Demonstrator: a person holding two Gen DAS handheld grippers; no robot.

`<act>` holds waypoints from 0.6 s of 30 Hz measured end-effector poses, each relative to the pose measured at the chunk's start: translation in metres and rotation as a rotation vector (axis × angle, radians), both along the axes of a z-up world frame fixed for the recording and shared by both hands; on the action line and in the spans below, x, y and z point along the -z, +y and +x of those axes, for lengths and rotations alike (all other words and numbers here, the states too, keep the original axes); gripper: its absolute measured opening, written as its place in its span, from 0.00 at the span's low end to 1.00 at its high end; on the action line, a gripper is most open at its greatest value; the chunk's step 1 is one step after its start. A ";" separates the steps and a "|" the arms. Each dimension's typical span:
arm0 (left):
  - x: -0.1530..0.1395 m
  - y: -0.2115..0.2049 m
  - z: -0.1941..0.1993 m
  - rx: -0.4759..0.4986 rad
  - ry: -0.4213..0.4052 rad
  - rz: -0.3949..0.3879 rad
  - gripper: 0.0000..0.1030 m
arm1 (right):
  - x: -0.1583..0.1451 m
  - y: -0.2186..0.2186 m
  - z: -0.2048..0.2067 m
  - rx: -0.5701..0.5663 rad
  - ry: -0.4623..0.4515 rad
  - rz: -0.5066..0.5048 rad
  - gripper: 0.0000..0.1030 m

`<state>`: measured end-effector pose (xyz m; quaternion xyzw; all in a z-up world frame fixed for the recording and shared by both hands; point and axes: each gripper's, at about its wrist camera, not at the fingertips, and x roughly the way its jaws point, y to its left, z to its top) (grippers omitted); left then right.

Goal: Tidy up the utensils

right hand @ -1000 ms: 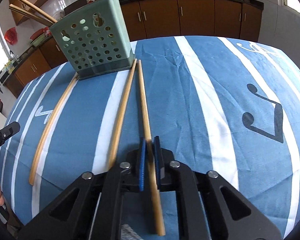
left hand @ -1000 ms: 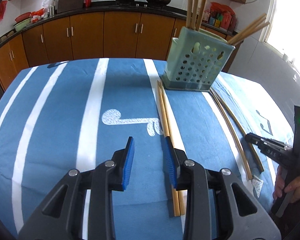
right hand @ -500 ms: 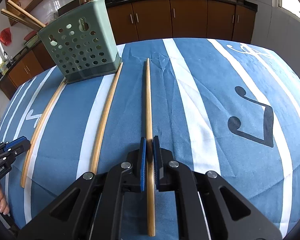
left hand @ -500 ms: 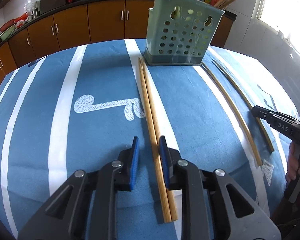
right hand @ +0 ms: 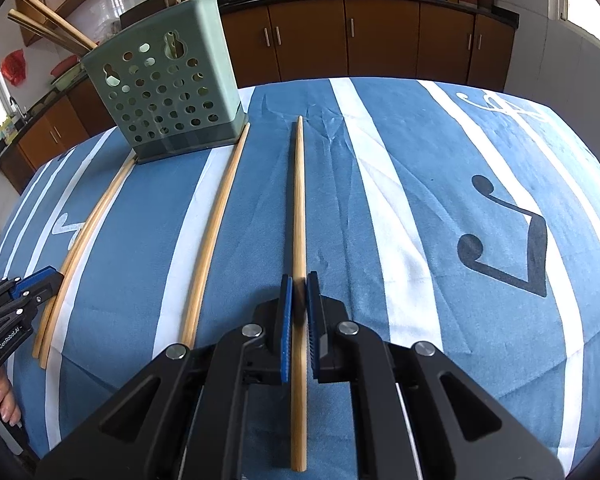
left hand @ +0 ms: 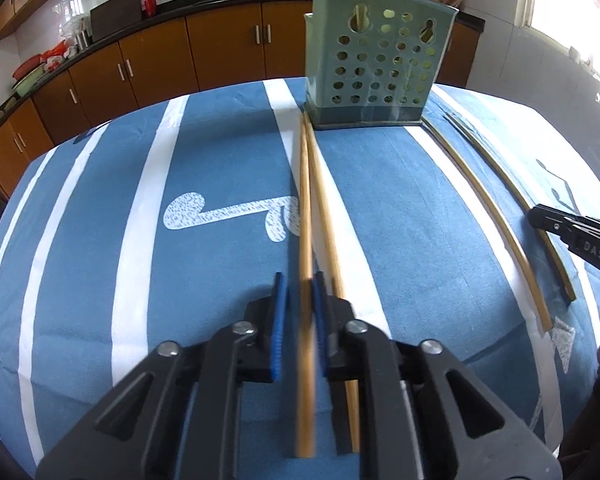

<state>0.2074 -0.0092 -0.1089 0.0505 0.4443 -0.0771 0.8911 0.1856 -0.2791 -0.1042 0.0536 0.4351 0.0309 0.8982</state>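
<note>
On the blue striped tablecloth point(right hand: 420, 160), the right gripper point(right hand: 297, 280) is clamped on a bamboo chopstick point(right hand: 299, 200). That stick was lying by the green chopstick holder point(right hand: 168, 92) a second ago and is now pulled clear of it, tip raised, so it's ready to go in. The left gripper point(left hand: 300, 280) was wide open and has now closed in around the nearer stick point(left hand: 305, 200) of a lying pair. With the blur I can't tell if it's actually pinched yet.
</note>
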 end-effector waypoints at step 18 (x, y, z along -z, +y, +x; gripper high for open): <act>-0.004 0.078 0.012 -0.205 -0.018 -0.131 0.09 | 0.003 -0.019 0.014 0.040 -0.041 -0.034 0.08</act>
